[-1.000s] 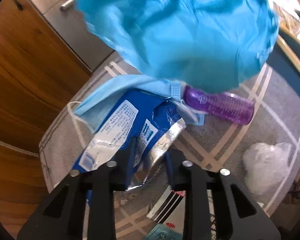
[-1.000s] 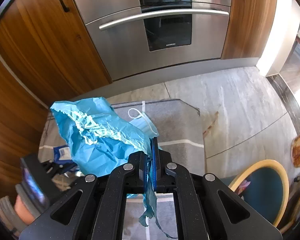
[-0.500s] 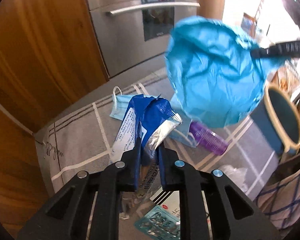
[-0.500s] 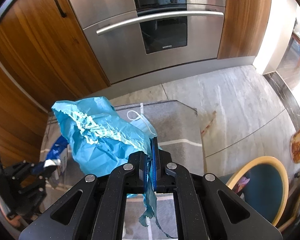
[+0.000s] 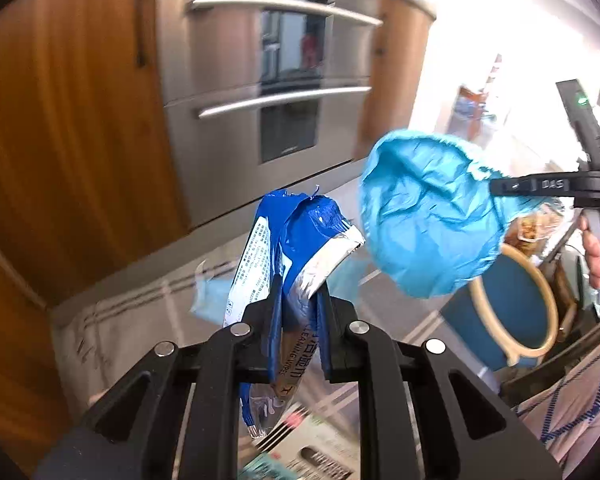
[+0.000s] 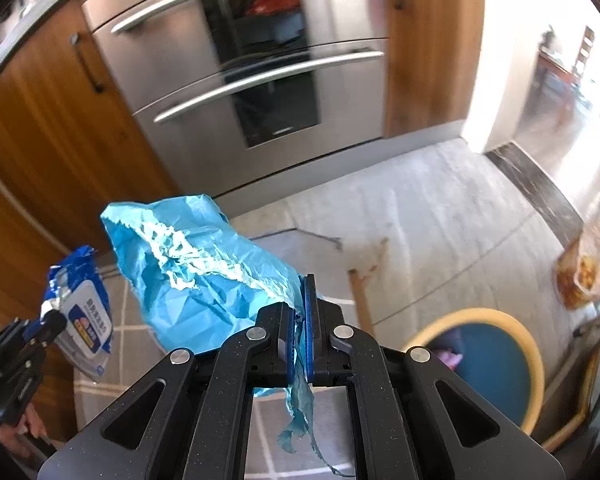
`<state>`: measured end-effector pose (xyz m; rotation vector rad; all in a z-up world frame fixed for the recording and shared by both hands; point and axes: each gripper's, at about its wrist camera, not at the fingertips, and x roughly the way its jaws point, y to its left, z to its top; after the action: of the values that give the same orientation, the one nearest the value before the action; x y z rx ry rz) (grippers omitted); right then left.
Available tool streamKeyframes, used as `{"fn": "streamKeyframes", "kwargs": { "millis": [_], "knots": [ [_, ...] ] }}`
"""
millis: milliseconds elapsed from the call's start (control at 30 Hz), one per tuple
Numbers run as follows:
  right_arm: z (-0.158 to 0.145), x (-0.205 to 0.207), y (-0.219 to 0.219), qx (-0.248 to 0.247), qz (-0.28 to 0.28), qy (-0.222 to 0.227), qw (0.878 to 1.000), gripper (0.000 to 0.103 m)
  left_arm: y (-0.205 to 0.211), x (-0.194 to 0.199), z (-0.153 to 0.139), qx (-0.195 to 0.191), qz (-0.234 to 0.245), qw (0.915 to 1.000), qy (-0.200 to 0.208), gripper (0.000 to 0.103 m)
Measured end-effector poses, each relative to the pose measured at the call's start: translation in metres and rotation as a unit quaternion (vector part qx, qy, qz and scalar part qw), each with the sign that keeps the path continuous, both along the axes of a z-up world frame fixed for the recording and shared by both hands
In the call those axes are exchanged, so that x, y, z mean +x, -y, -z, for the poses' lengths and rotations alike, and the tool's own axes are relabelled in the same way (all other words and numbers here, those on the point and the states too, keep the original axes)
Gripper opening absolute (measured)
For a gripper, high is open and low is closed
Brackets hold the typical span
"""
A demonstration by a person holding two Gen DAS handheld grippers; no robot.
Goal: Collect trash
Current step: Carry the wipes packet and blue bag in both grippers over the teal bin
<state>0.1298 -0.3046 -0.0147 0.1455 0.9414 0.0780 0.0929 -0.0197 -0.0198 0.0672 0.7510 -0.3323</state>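
Observation:
My left gripper is shut on a blue wet-wipes packet and holds it in the air above the rug; the packet also shows at the left of the right wrist view. My right gripper is shut on the rim of a light blue trash bag, which hangs open to the left of its fingers. In the left wrist view the bag hangs to the right of the packet, with the right gripper's fingers on its rim.
A steel oven and wooden cabinets stand ahead. A grey rug lies below with a face mask and a printed package. A blue chair with a tan rim stands at the right.
My left gripper has lifted the wipes packet off the rug and tilted up toward the oven. The bag now sits further right in its view. My right gripper rose slightly.

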Motion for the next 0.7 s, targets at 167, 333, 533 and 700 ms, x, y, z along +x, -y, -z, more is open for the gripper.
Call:
{"fn": "streamKeyframes", "kwargs": {
  "millis": [167,333,533,700],
  "knots": [
    [0.001,-0.013,0.047,-0.008,0.049,-0.003,0.999,0.005,0.038,0.003,-0.005,-0.011,0.049,0.9987,0.007,0.015],
    [0.004,-0.031,0.097,-0.008,0.105,-0.012,0.994,0.005,0.083,0.001,-0.004,-0.012,0.096,0.9953,0.007,0.015],
    [0.011,-0.047,0.138,-0.022,0.148,-0.021,0.989,0.005,0.133,-0.006,0.004,-0.006,0.147,0.9892,0.006,0.015],
    [0.023,-0.056,0.167,-0.039,0.173,-0.045,0.983,0.005,0.171,-0.011,0.013,-0.017,0.195,0.9808,0.000,0.015]
  ]
}}
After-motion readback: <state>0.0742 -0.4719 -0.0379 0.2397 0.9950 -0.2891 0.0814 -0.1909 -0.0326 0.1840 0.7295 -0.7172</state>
